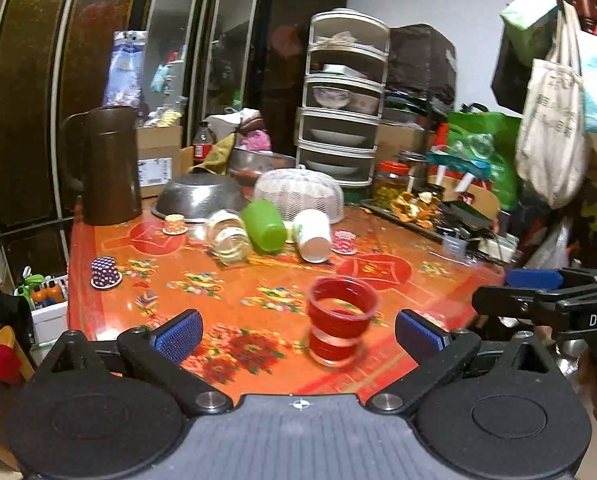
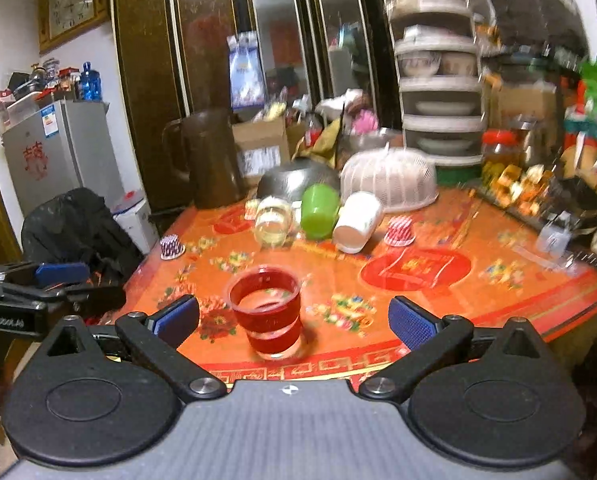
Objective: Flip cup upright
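A red see-through cup [image 1: 340, 320] stands upright, mouth up, on the orange patterned table [image 1: 258, 280]; it also shows in the right wrist view [image 2: 270, 312]. My left gripper [image 1: 298, 334] is open and empty, its blue pads [image 1: 178, 334] wide on either side of the cup, a little short of it. My right gripper [image 2: 294, 320] is open and empty, the cup between its pads [image 2: 412, 322] toward the left one. A glass jar [image 1: 228, 236], a green cup [image 1: 264, 226] and a white paper cup [image 1: 314, 234] lie on their sides farther back.
A brown jug [image 1: 106, 164], an upturned steel bowl [image 1: 198, 196] and a white mesh food cover [image 1: 298, 192] stand at the back. Small patterned capsules [image 1: 105, 273] dot the table. A cluttered tray [image 1: 430, 208] lines the right edge. The right gripper shows in the left view [image 1: 546, 300].
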Action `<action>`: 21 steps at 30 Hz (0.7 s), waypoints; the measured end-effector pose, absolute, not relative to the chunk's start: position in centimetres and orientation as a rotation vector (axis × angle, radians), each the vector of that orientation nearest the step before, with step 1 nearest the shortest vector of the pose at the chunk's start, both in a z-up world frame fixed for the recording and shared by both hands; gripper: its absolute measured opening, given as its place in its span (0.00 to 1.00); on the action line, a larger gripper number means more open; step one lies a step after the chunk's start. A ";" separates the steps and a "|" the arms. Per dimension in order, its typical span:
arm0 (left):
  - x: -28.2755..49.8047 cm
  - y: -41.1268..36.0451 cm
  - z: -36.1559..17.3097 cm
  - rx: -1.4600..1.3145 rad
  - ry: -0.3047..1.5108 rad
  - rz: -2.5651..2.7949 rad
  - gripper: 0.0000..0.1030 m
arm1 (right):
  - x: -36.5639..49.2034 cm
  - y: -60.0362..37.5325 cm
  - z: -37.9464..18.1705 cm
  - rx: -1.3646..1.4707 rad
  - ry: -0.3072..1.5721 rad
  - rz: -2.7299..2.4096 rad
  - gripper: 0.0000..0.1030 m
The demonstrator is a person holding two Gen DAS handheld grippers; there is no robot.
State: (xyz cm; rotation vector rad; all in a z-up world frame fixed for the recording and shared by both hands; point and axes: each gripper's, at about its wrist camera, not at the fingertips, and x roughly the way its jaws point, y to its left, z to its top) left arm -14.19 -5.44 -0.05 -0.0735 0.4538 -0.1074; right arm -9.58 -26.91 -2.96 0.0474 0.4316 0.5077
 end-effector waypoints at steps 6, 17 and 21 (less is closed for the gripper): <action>-13.3 -6.4 -0.1 -0.082 0.503 -0.107 1.00 | -8.8 -27.3 -4.0 0.070 0.447 0.554 0.99; -12.7 -6.4 -0.8 -0.098 0.543 -0.083 1.00 | -8.6 -26.5 -4.7 0.038 0.451 0.571 0.99; -12.5 -6.5 -0.9 -0.098 0.551 -0.083 1.00 | -8.7 -26.4 -4.6 0.041 0.449 0.577 0.99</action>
